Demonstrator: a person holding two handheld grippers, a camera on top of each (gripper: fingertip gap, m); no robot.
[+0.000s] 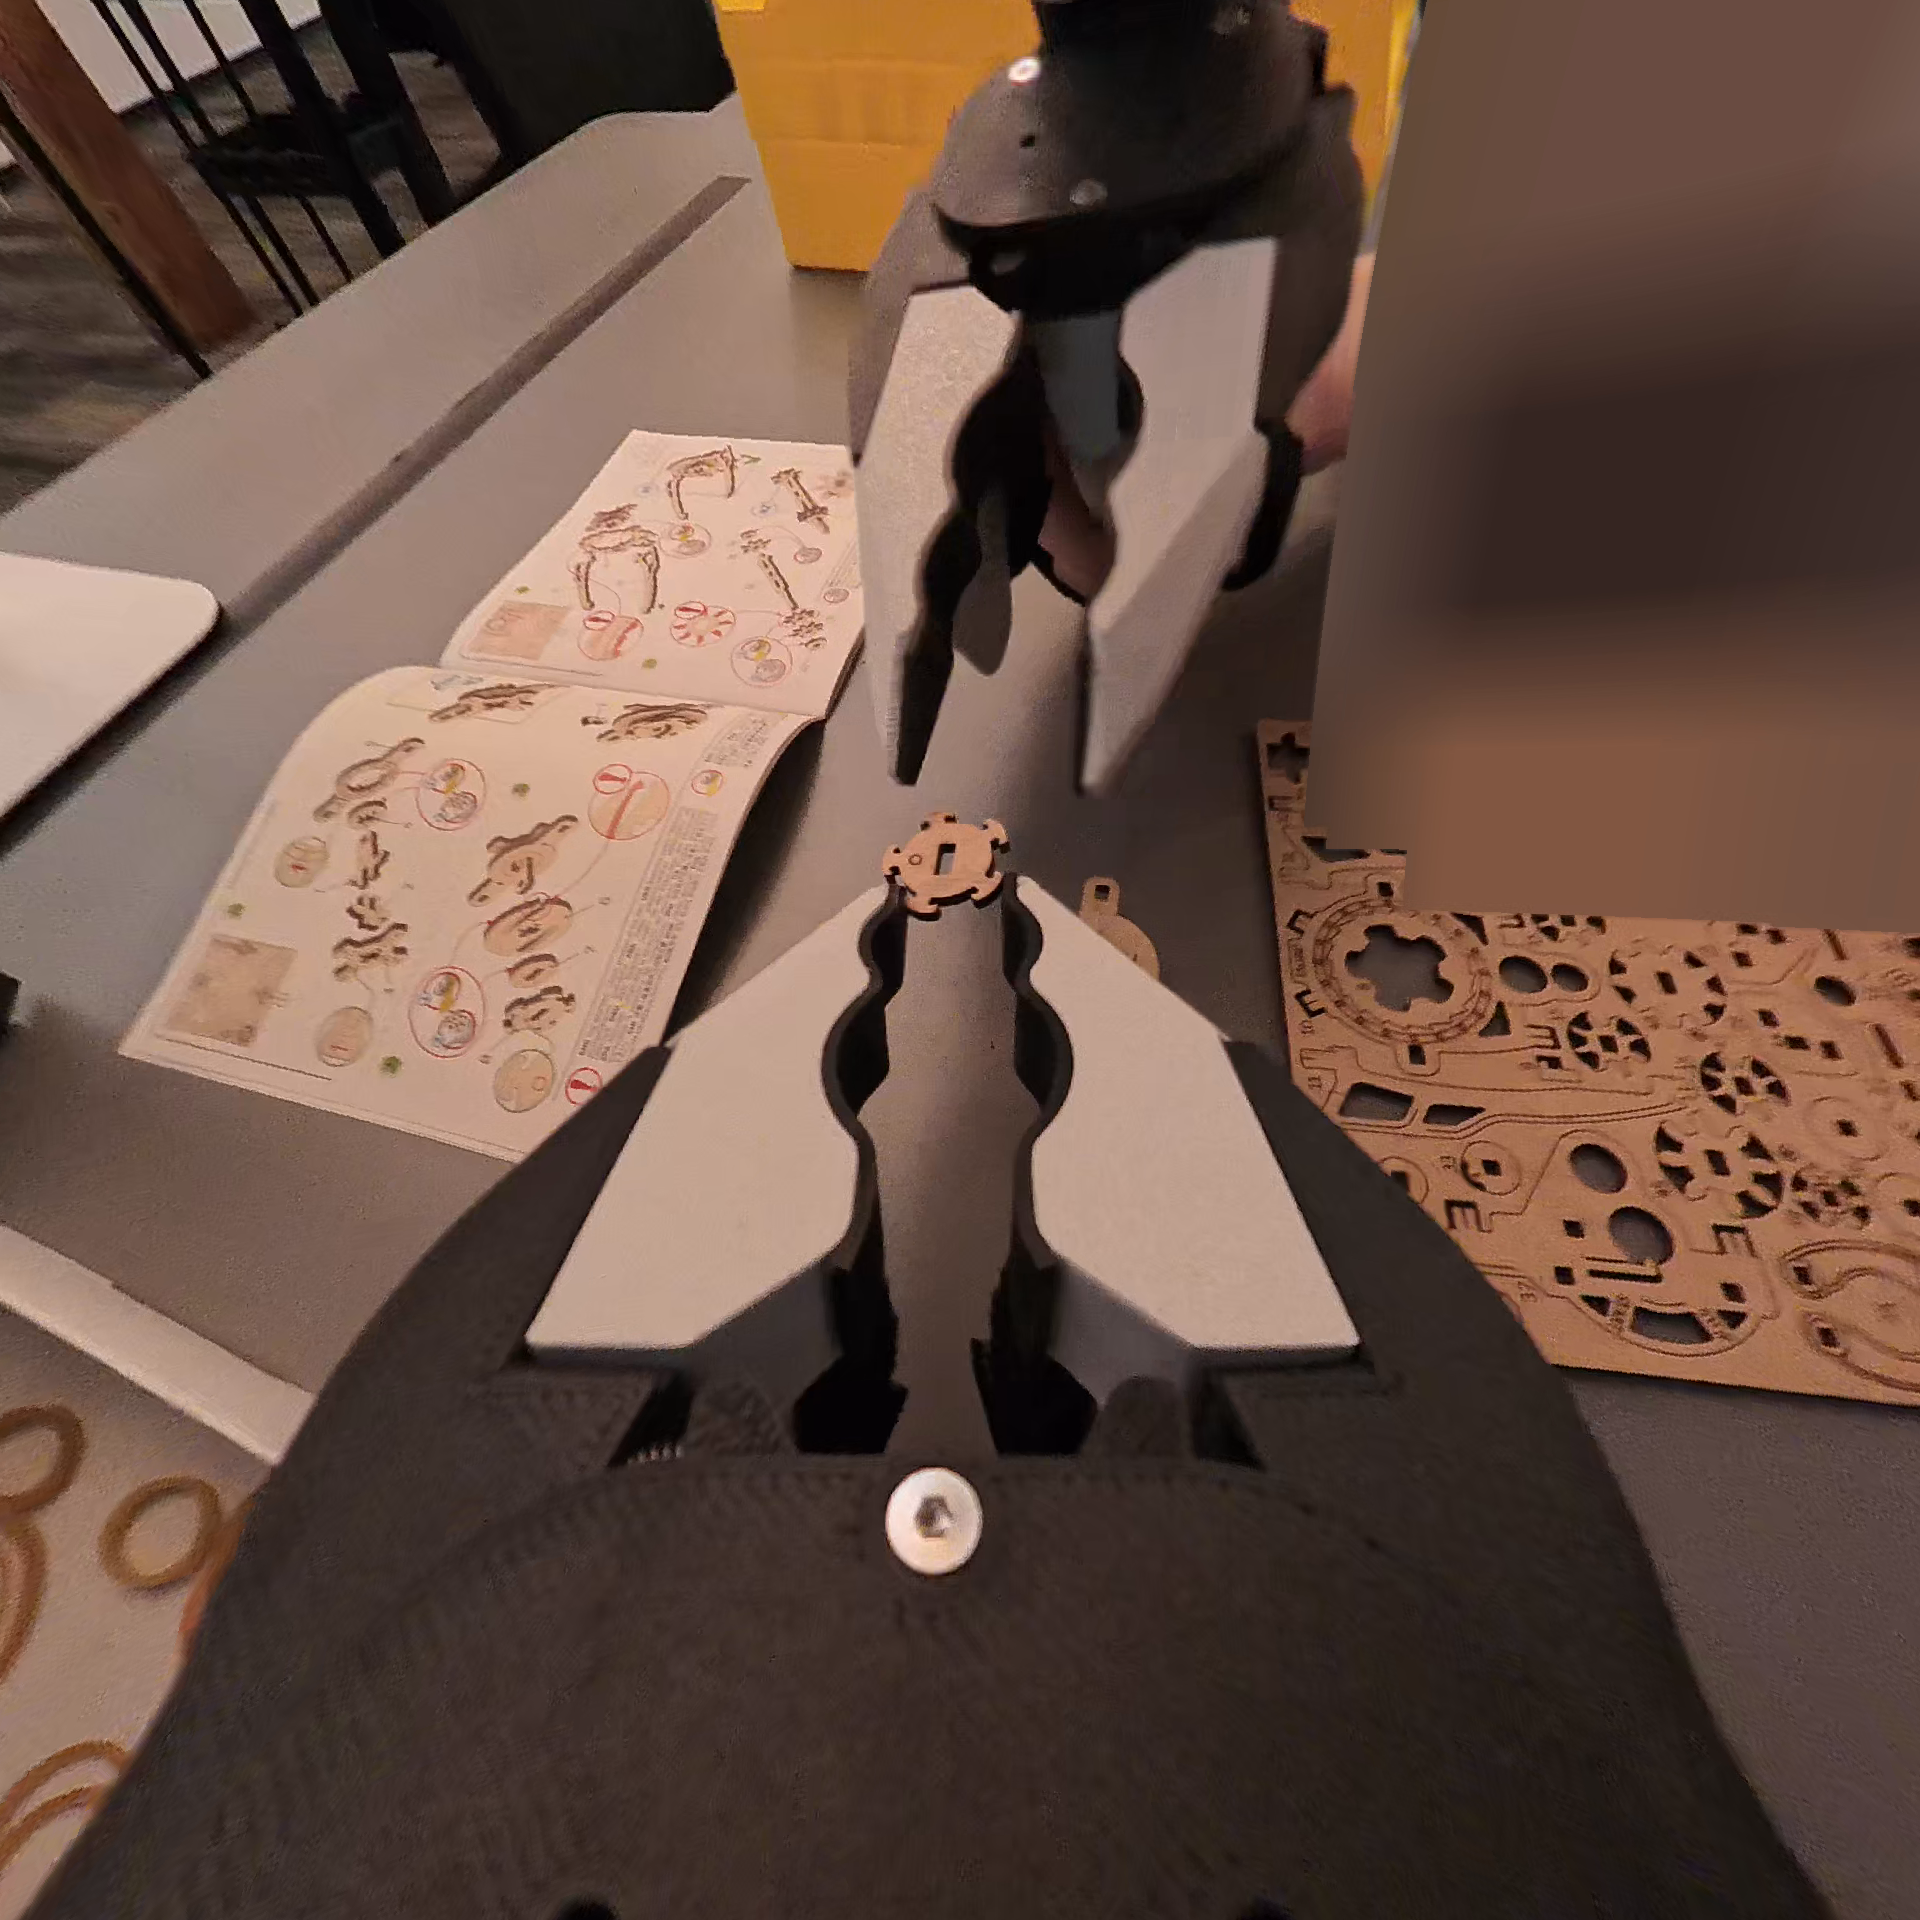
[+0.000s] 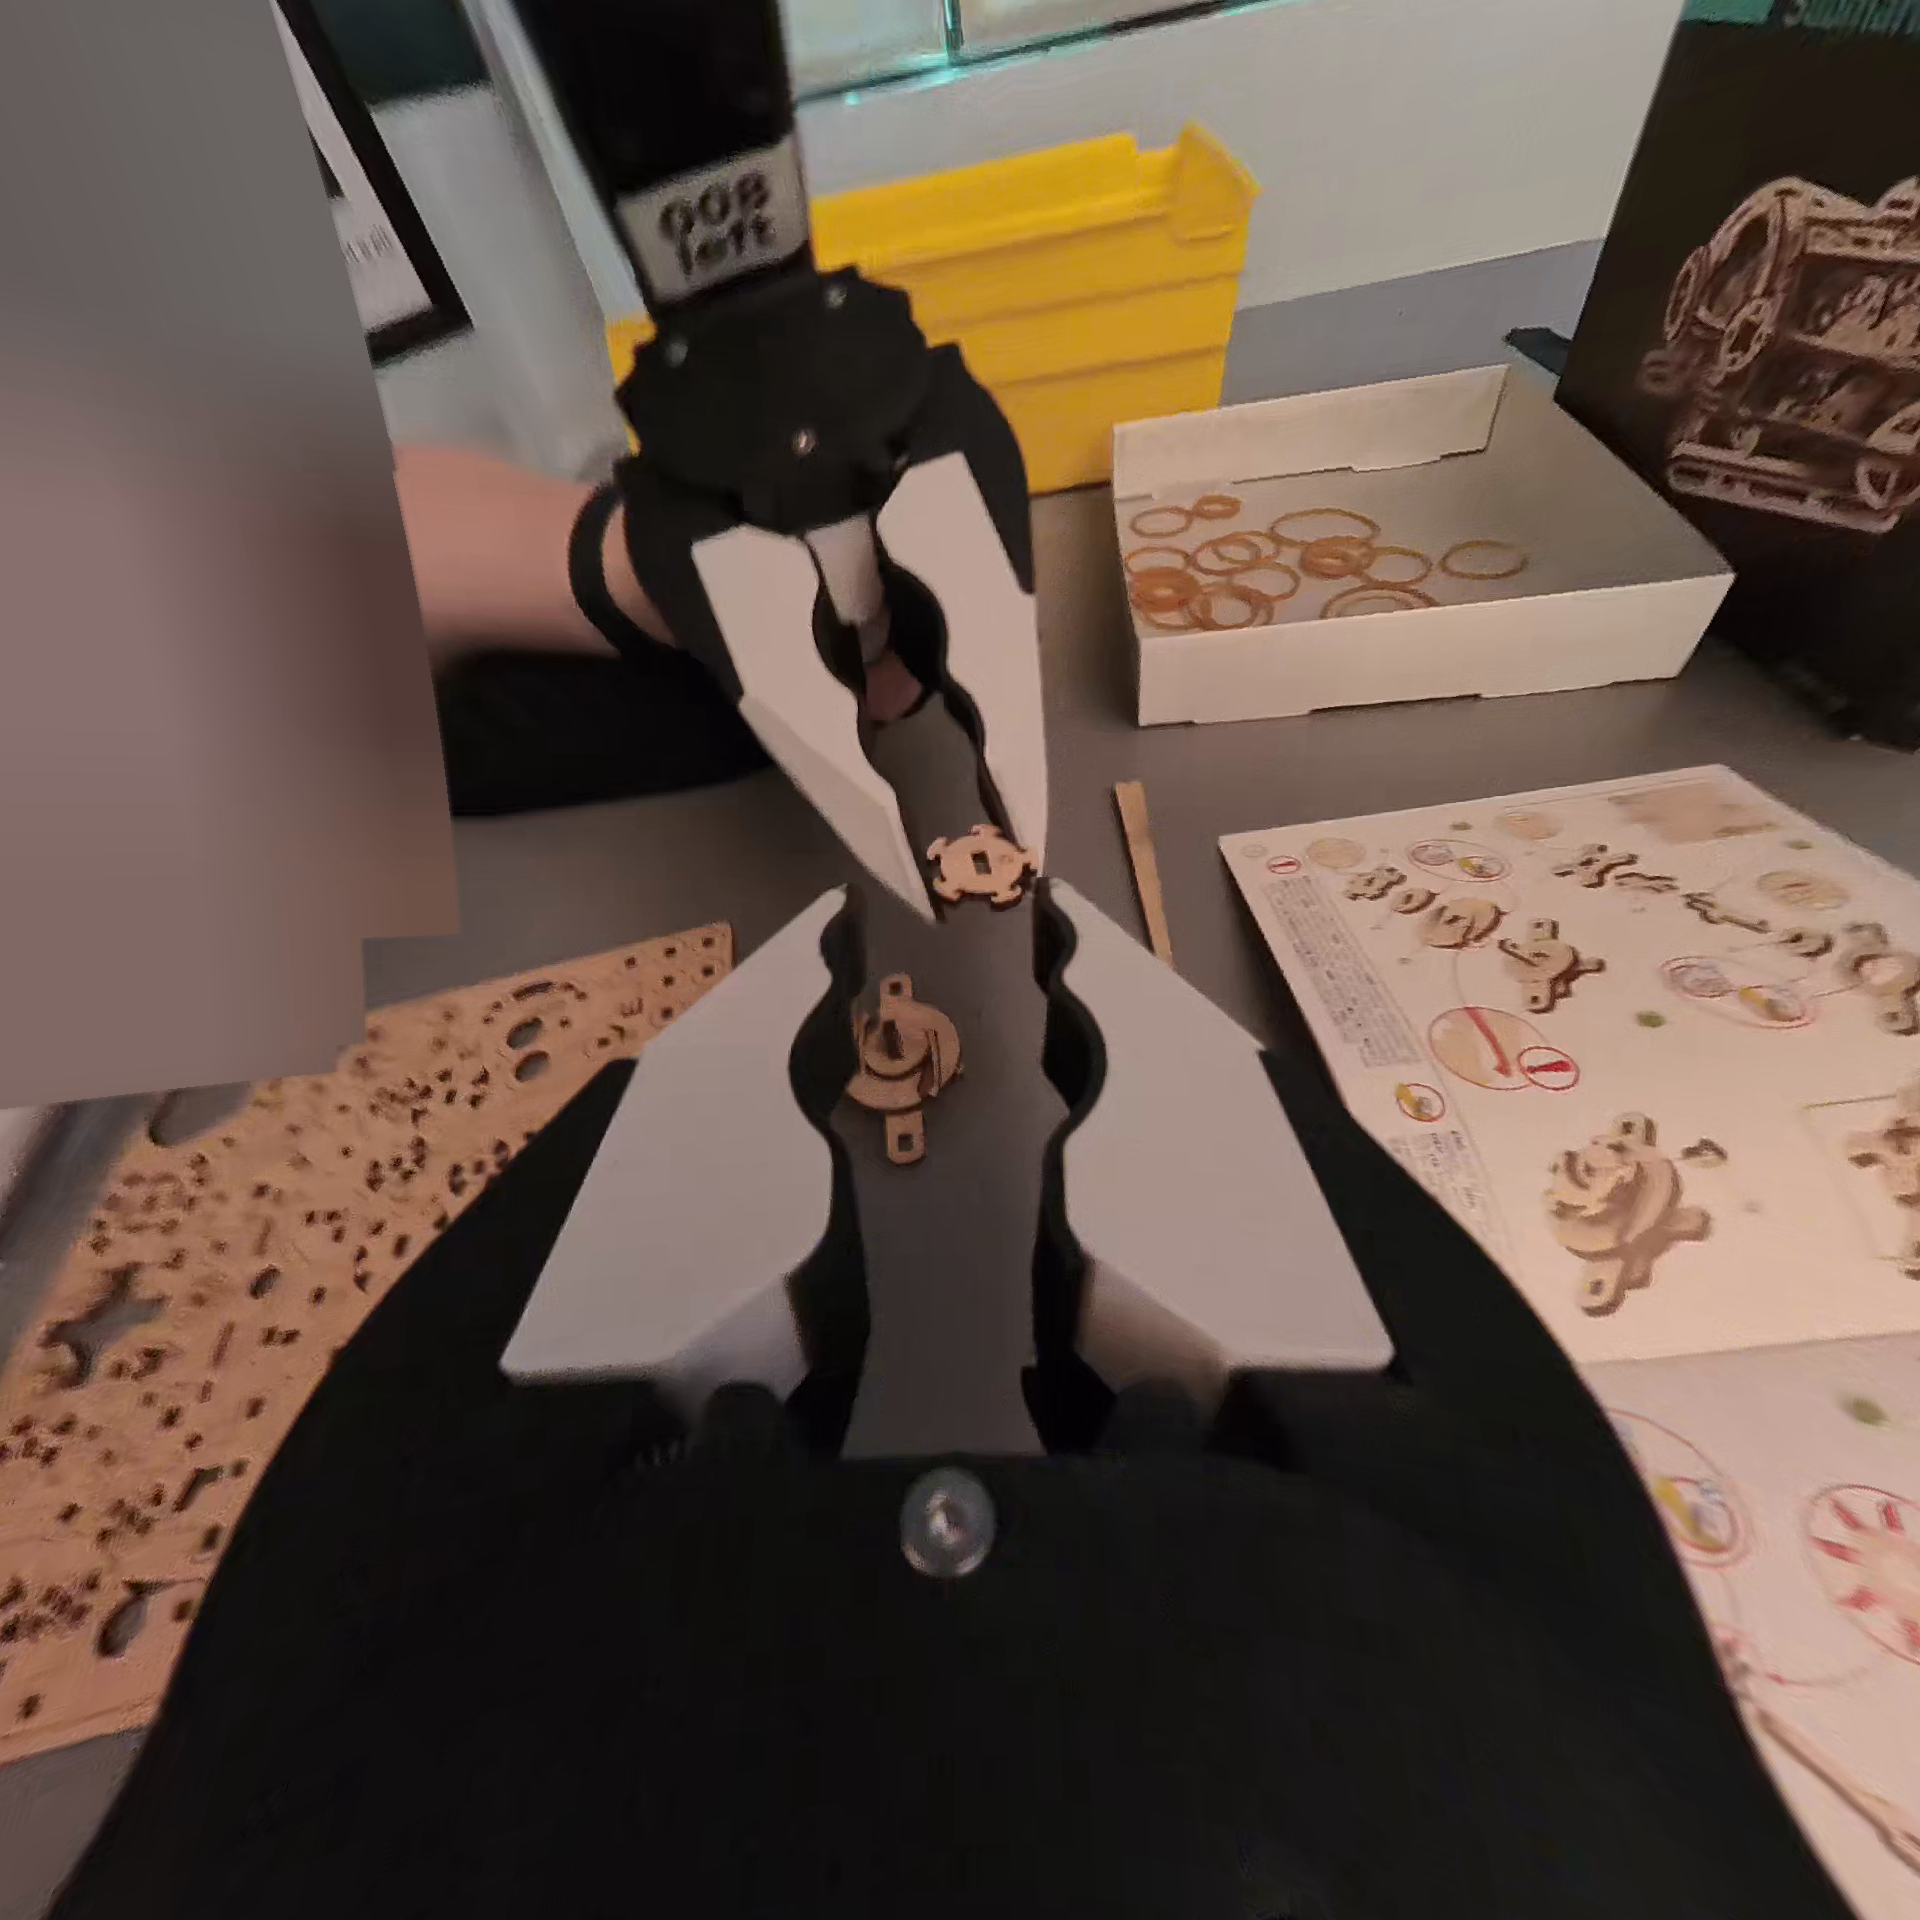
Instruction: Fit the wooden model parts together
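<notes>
My left gripper (image 1: 956, 891) is shut on a small wooden gear-shaped disc (image 1: 945, 860) with a rectangular slot, pinched at its tips and held above the grey table (image 1: 727, 312). In the right wrist view the left gripper (image 2: 982, 881) comes in from the top with the disc (image 2: 982, 868). My right gripper (image 2: 943, 894) is open and empty, its tips just in front of the disc; it shows from above in the left wrist view (image 1: 1003, 774). A small wooden sub-assembly (image 2: 899, 1060) lies on the table between the right fingers, partly hidden in the left wrist view (image 1: 1117, 925).
An open instruction booklet (image 1: 468, 883) (image 2: 1558, 1039) and a punched wooden part sheet (image 1: 1610, 1122) (image 2: 208, 1247) flank the work spot. A white box (image 2: 1403, 686) of rubber bands, a yellow bin (image 2: 1091, 312), a black product box (image 2: 1766, 312) and a thin wooden stick (image 2: 1143, 873) sit beyond. The tips of both grippers are at nearly the same place.
</notes>
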